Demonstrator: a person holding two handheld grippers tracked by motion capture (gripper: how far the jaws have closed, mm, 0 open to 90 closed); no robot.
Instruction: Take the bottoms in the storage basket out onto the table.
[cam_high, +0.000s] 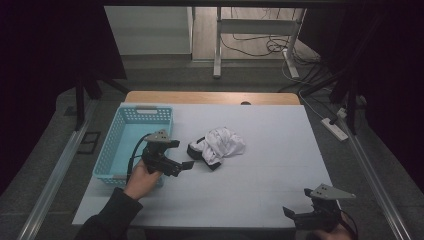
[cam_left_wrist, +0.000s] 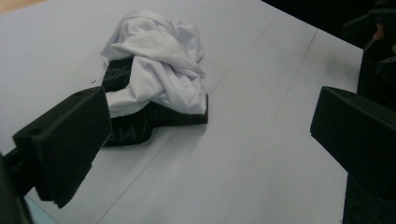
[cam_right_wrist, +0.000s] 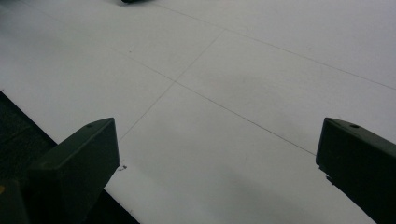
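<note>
A crumpled white garment with a black waistband (cam_high: 218, 146) lies near the middle of the white table (cam_high: 260, 185). In the left gripper view the same garment (cam_left_wrist: 154, 70) lies a short way ahead of the jaws, its black band against the table. My left gripper (cam_high: 184, 166) is open, held just left of the garment, beside the basket. My right gripper (cam_high: 295, 217) is open at the table's front right edge, with bare table between its jaws (cam_right_wrist: 215, 154).
A light blue plastic basket (cam_high: 112, 150) stands at the left of the table. A wooden strip (cam_high: 210, 97) runs along the far edge. Beyond it are a desk frame and cables on the floor (cam_high: 275, 47). A power strip (cam_high: 335, 128) lies at the right.
</note>
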